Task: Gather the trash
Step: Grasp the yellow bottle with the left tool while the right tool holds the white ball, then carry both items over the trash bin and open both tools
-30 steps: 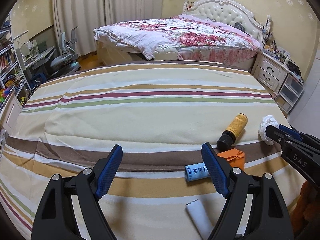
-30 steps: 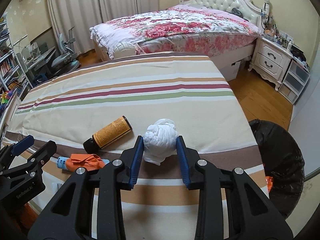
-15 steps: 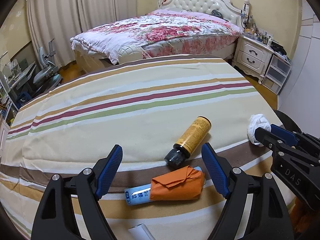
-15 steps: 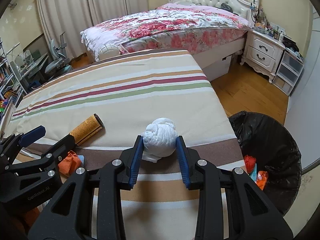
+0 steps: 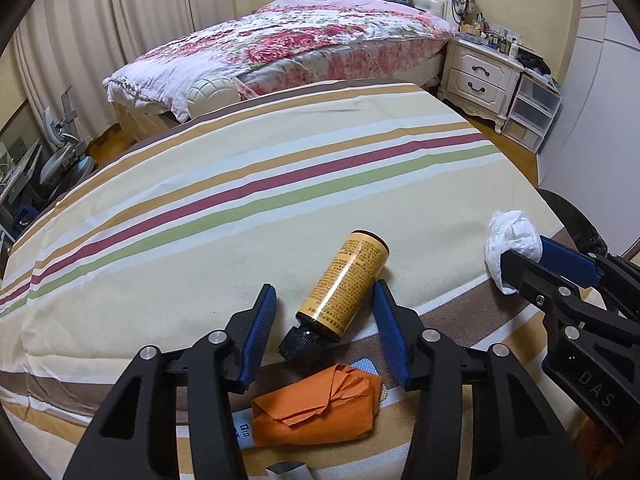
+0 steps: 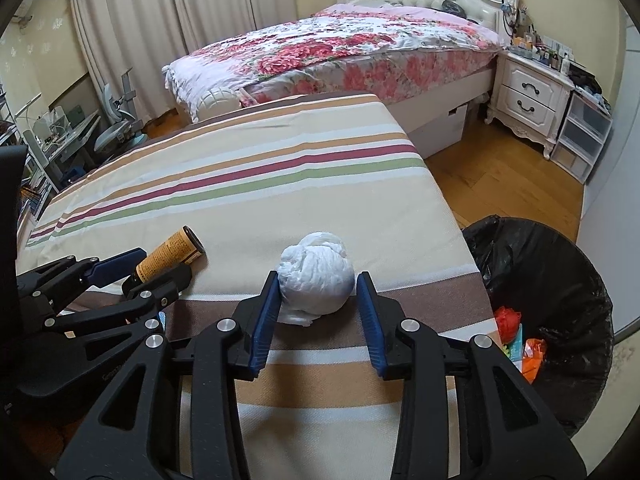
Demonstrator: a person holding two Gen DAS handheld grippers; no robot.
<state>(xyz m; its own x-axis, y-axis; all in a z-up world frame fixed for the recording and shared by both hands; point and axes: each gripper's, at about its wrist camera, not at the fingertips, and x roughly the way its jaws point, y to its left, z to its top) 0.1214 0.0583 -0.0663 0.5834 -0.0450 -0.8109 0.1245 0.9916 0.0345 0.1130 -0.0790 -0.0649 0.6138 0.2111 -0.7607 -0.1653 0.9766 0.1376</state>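
My right gripper (image 6: 316, 308) is shut on a crumpled white paper ball (image 6: 316, 280), held over the striped table's right end; the ball also shows in the left wrist view (image 5: 512, 240). My left gripper (image 5: 324, 320) is open, its fingers on either side of a yellow bottle with a black cap (image 5: 344, 292) lying on the cloth; the bottle also shows in the right wrist view (image 6: 168, 256). An orange wrapper (image 5: 316, 408) lies just below the bottle, over a blue-and-white tube (image 5: 242, 432).
A bin with a black bag (image 6: 560, 320) stands on the floor right of the table, holding red and orange trash. The striped tablecloth (image 5: 240, 208) covers the table. A floral bed (image 6: 340, 52) and white nightstand (image 6: 528, 96) stand behind.
My left gripper has moved right and forward until its fingers flank the yellow bottle. My right gripper has carried the paper ball right, toward the bin.
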